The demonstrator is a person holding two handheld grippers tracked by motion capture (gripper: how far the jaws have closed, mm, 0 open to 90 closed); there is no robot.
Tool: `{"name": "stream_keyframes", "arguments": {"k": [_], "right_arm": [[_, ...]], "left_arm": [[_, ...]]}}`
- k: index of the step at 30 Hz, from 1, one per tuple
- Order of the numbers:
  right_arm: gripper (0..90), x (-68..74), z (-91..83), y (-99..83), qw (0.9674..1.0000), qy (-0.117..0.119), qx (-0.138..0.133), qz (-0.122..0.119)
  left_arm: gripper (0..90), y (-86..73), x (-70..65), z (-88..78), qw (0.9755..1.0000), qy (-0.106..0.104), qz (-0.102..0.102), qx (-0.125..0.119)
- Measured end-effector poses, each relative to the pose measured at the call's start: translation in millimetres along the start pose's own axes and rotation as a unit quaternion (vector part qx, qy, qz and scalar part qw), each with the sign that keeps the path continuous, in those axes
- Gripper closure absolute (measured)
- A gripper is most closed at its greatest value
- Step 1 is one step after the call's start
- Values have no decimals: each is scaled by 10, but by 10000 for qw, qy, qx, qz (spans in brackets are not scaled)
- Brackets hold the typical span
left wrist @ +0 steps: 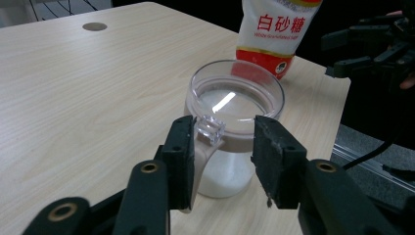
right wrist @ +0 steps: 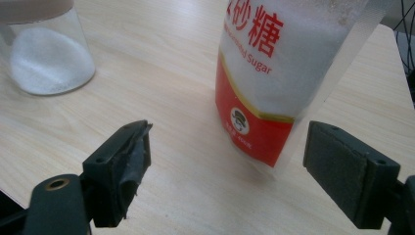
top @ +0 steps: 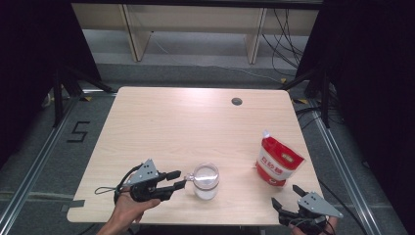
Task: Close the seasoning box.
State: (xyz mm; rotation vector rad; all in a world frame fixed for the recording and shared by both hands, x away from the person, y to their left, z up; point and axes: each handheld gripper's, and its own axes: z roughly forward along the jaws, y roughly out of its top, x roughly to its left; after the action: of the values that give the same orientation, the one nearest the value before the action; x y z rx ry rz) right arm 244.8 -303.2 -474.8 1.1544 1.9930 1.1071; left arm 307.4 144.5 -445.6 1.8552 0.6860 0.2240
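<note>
Clear glass jar (top: 206, 181) on worktop (top: 195, 122), handle tab between parted jaws of left hand-held gripper (left wrist: 222, 147), not clamped. Right hand-held gripper (right wrist: 227, 156) gapes wide before sugar pouch (right wrist: 279, 73).

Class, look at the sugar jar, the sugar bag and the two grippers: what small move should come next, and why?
Probably the right gripper should move forward and close on the sugar bag. Its jaws stand open just short of the upright bag, while the left gripper has its jaws open around the jar lid's tab, not pressing it.
</note>
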Motion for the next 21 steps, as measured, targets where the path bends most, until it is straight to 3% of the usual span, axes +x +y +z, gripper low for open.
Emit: {"name": "stream_keyframes", "arguments": {"k": [1,2,5,6,11,12,15,21], "right_arm": [[186,1,1,0,10000,1,0,1],[186,1,4,-2,10000,7,4,-4],[186,16,2,-3,10000,23,33,84],[186,16,2,-3,10000,21,34,86],[184,9,6,-2,10000,45,20,50],[184,9,7,-2,10000,44,19,52],[184,18,3,-2,9999,26,28,98],[183,9,0,-2,10000,24,32,45]], "left_arm": [[567,-7,9,-8,10000,1,36,11],[551,-22,5,-12,10000,5,-69,10],[503,-45,21,-39,10000,13,-55,43],[488,-44,39,-46,10000,-31,48,66],[408,-68,47,-82,9999,-8,39,121],[390,-78,33,-85,9998,48,-113,129],[342,-102,39,-86,9996,108,-195,183],[305,-158,43,-87,9994,115,-209,256]]}}
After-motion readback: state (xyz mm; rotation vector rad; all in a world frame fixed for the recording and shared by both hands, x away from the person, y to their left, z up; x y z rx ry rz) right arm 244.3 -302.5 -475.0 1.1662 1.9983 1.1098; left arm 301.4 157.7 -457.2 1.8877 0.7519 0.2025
